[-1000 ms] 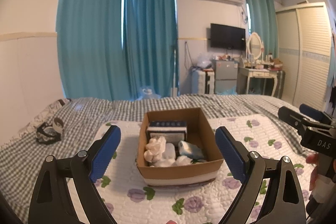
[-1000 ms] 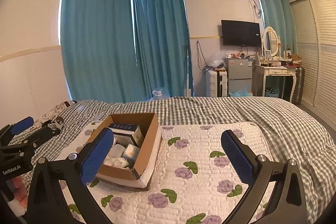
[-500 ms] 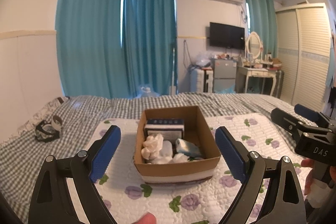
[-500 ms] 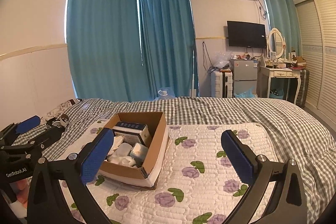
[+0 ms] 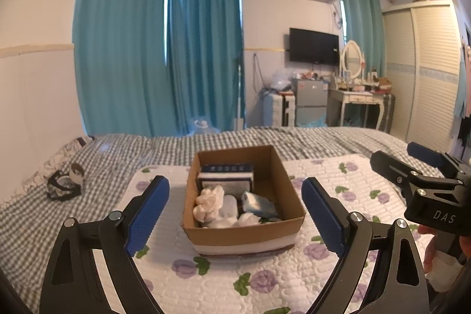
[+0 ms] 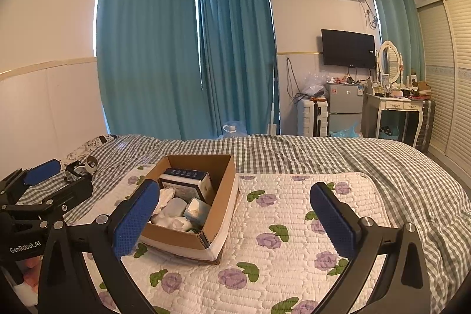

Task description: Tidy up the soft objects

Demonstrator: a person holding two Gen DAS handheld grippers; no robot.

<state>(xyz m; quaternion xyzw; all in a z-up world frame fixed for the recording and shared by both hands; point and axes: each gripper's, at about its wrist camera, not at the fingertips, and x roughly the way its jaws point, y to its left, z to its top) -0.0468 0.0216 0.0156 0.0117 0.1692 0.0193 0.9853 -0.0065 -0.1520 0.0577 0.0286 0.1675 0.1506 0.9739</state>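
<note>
Both grippers are hovering spread and empty over the flowered quilt (image 6: 282, 255): the left gripper (image 5: 235, 214) is facing the cardboard box (image 5: 244, 234), the right gripper (image 6: 235, 214) beside it. The box is holding white socks (image 5: 209, 200), a blue pack (image 5: 257, 203) and a dark carton (image 5: 225, 178), sitting on the checked bed (image 6: 294, 152).

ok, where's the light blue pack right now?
In the cardboard box on the floral mat, near its front right corner in the left wrist view: the blue pack sits right of the white cloth, in front of the dark-topped carton.
</note>
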